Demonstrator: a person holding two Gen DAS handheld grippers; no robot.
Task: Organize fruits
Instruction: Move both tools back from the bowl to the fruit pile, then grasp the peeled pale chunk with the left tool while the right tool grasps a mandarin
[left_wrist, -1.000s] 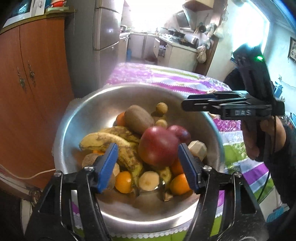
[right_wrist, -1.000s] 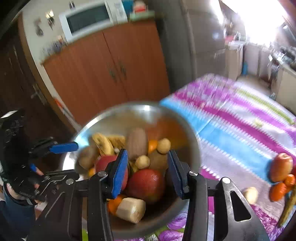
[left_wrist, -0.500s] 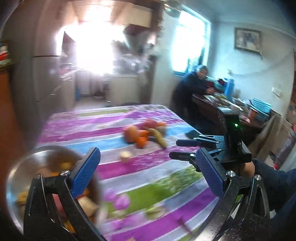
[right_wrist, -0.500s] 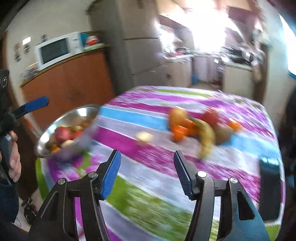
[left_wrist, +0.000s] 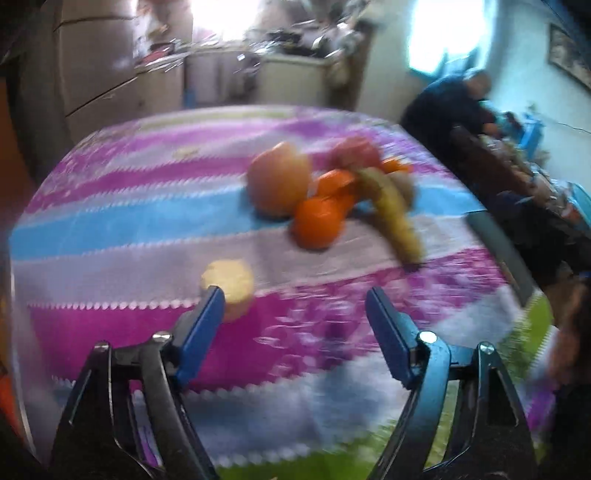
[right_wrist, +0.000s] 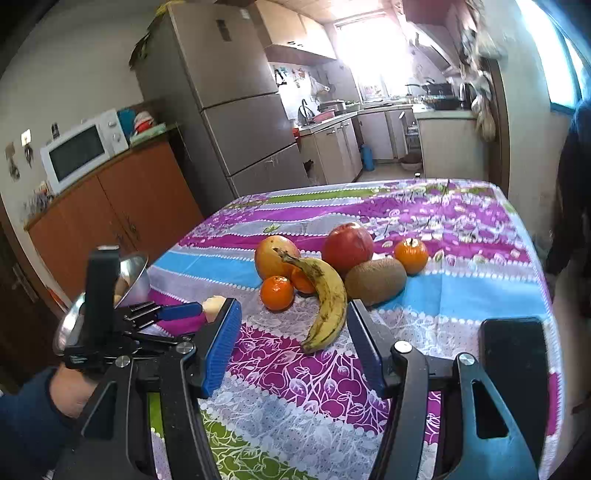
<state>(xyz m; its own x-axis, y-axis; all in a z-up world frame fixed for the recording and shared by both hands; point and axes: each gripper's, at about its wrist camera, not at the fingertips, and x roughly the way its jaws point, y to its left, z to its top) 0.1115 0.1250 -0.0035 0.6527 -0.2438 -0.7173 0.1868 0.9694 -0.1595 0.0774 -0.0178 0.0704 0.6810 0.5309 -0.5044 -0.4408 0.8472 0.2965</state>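
Observation:
A pile of fruit lies mid-table on the striped cloth: a spotted banana (right_wrist: 325, 295), a red apple (right_wrist: 348, 244), a yellow-red apple (right_wrist: 273, 254), a kiwi (right_wrist: 375, 281), and mandarins (right_wrist: 277, 292). A pale peeled piece (left_wrist: 229, 282) lies apart, just past my left gripper's left fingertip. My left gripper (left_wrist: 293, 314) is open and empty; its view is blurred. My right gripper (right_wrist: 293, 332) is open and empty, with the banana's tip between its fingers farther out. The steel bowl (right_wrist: 135, 275) of fruit sits at the table's left edge, mostly hidden behind the left gripper's handle.
A black phone (right_wrist: 517, 350) lies near the table's right edge. A wooden cabinet (right_wrist: 110, 210) with a microwave (right_wrist: 83, 149) and a fridge (right_wrist: 236, 107) stand to the left. A person in dark clothes (left_wrist: 447, 110) sits at another table to the right.
Both grippers have swung away from the bowl toward the loose fruit in the middle of the table. The fruit pile is now nearer and centred in both views.

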